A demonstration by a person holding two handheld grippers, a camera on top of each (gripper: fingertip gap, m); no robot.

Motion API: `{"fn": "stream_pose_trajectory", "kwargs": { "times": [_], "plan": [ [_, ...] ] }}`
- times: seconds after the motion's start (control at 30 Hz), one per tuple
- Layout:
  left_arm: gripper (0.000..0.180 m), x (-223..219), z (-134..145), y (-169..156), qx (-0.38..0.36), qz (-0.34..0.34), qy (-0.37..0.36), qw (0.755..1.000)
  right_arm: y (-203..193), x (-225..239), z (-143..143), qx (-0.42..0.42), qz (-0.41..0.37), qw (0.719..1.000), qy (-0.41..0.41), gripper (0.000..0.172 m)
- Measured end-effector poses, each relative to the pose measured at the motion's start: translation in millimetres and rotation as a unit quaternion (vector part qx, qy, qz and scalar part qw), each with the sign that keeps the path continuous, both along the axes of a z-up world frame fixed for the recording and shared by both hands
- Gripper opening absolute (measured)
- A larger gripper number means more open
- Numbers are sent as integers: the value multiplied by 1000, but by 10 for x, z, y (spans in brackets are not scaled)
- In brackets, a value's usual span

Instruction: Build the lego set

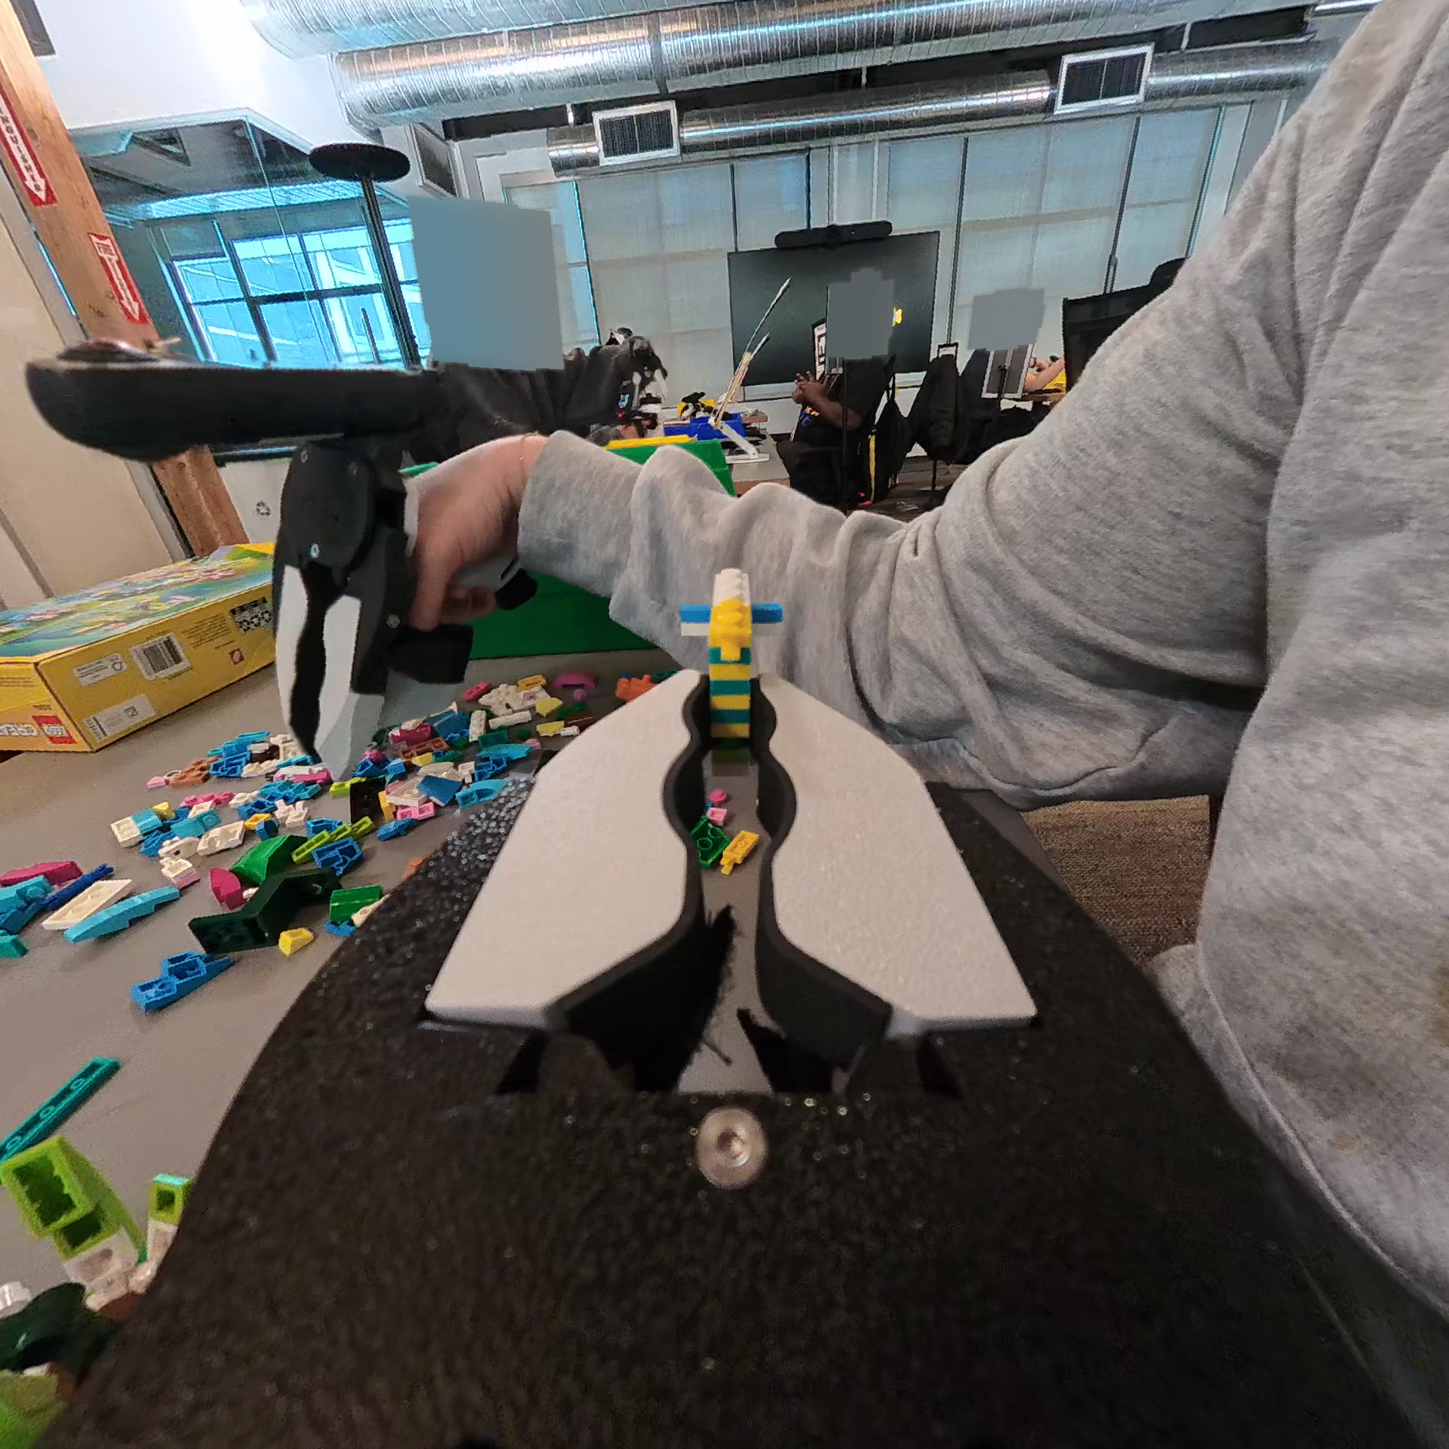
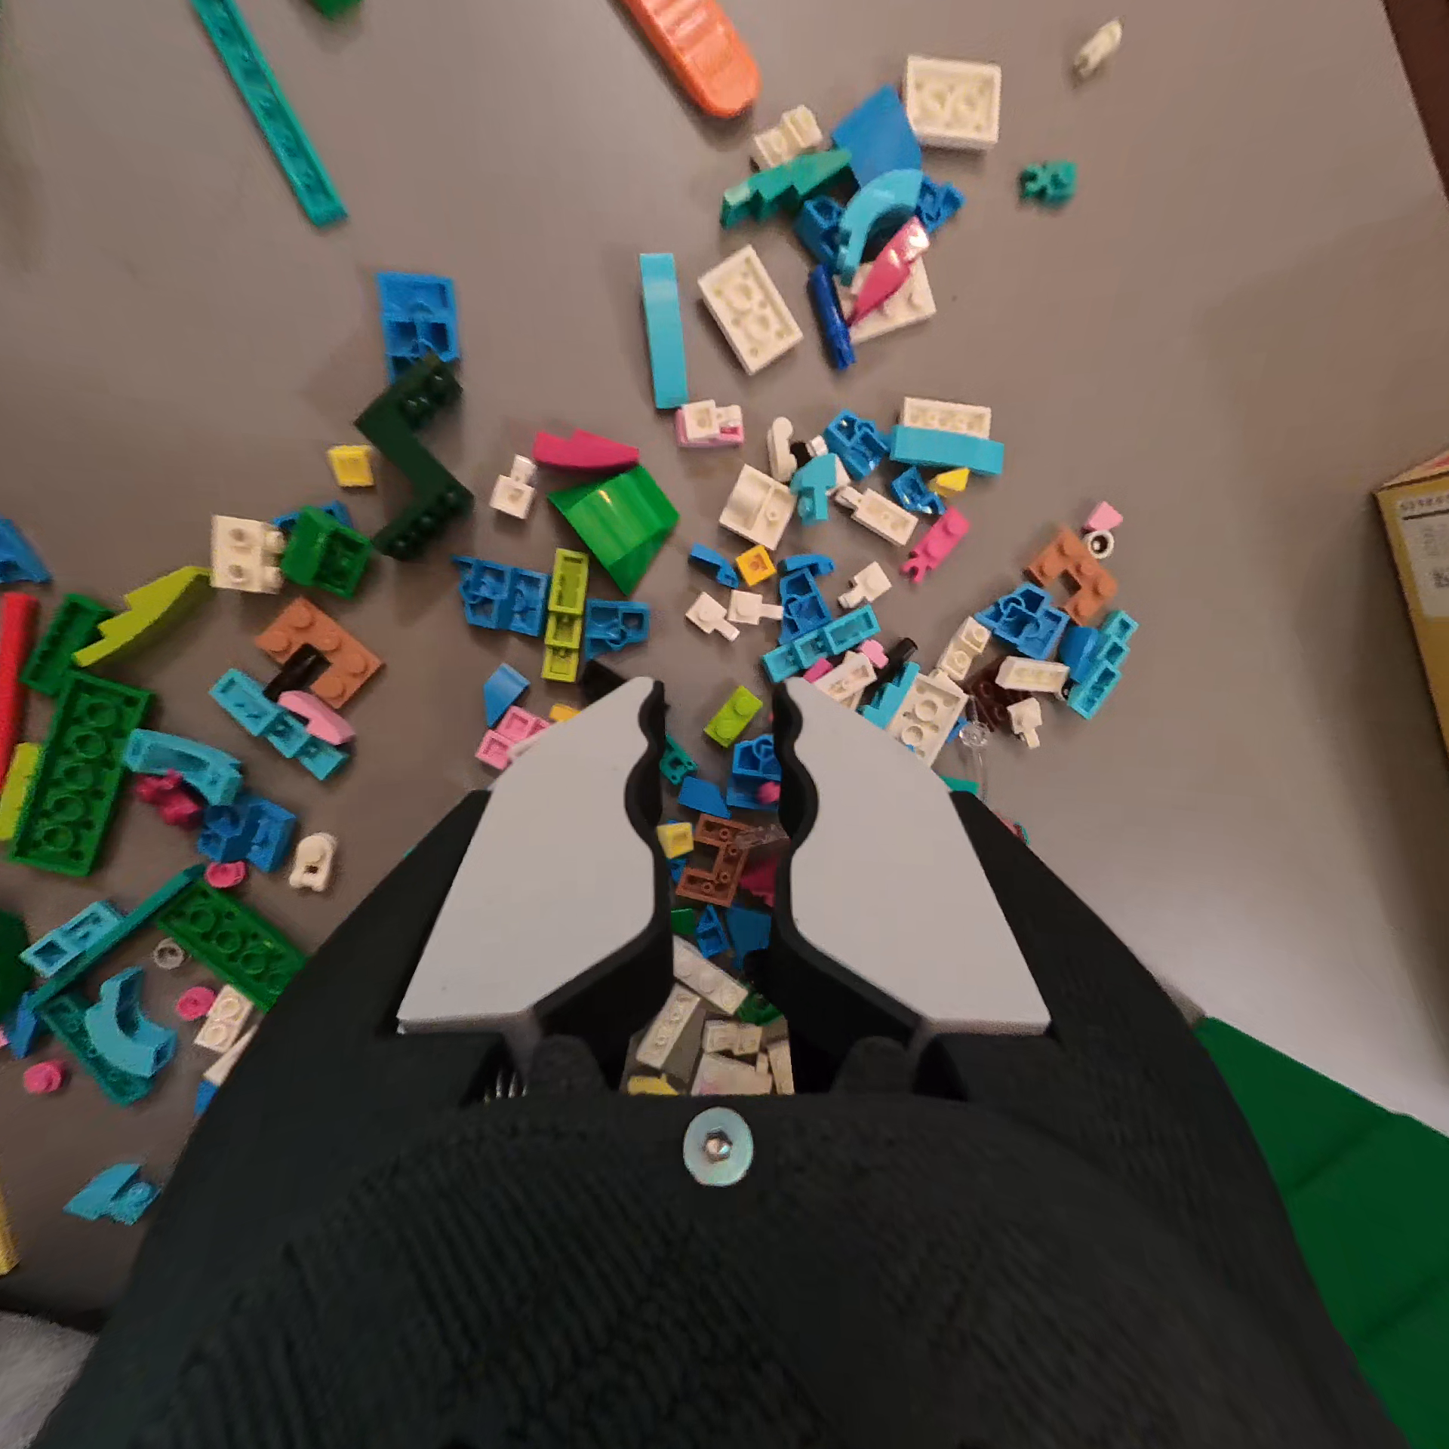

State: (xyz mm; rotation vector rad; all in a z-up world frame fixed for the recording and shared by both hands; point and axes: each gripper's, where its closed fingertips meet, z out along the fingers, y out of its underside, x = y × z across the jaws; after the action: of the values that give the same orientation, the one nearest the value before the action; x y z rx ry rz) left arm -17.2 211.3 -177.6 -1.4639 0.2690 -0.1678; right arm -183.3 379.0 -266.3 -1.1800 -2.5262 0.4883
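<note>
Grey tabletop (image 2: 510,196) is serving as the reference surface; everything below is placed against it. A grey-sleeved arm (image 1: 980,564) is reaching across above it. A yellow cardboard box (image 1: 133,651) is lying on its far left part, and a green baseplate (image 1: 549,619) is lying at its far side, behind the brick pile. Loose bricks (image 2: 823,549) in blue, white, green, pink and brown are lying scattered over its middle.

The right gripper (image 2: 717,698) is pointing down over that scatter, a hand (image 1: 463,533) gripping its handle. Its jaws are standing apart at a narrow gap, holding nothing; a lime brick (image 2: 733,715) is lying on the tabletop in line with the gap, below the tips.

The left gripper (image 1: 731,709) is being held level above the tabletop's near edge, its fingers clamping a small striped yellow-and-teal brick tower (image 1: 731,666), pads pressing its lower part. The tower is standing upright, with a blue and white crossbar near its top.
</note>
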Motion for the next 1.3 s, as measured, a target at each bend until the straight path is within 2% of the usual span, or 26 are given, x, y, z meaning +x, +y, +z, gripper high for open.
{"fn": "stream_pose_trajectory", "kwargs": {
  "times": [0.33,0.7,0.93,1.03,1.2,1.3],
  "plan": [
    [8,12,-3,2,0,-2,5,1000,167,67,-143,-2,-71,996,-53,17],
    [8,26,-6,4,-1,-3,7,1000,130,51,-165,-12,-78,995,-59,9],
    [8,33,-6,3,-1,-4,7,1000,-24,-14,-148,-18,-43,998,-43,4],
    [8,35,-7,3,-1,-3,6,1000,-109,-76,-68,-18,-27,999,-18,4],
    [8,31,-4,3,0,-2,4,1000,-390,74,160,-93,21,995,-19,18],
    [8,18,2,2,0,-1,-3,1000,-409,153,69,-43,39,997,-45,27]
  ]
}}
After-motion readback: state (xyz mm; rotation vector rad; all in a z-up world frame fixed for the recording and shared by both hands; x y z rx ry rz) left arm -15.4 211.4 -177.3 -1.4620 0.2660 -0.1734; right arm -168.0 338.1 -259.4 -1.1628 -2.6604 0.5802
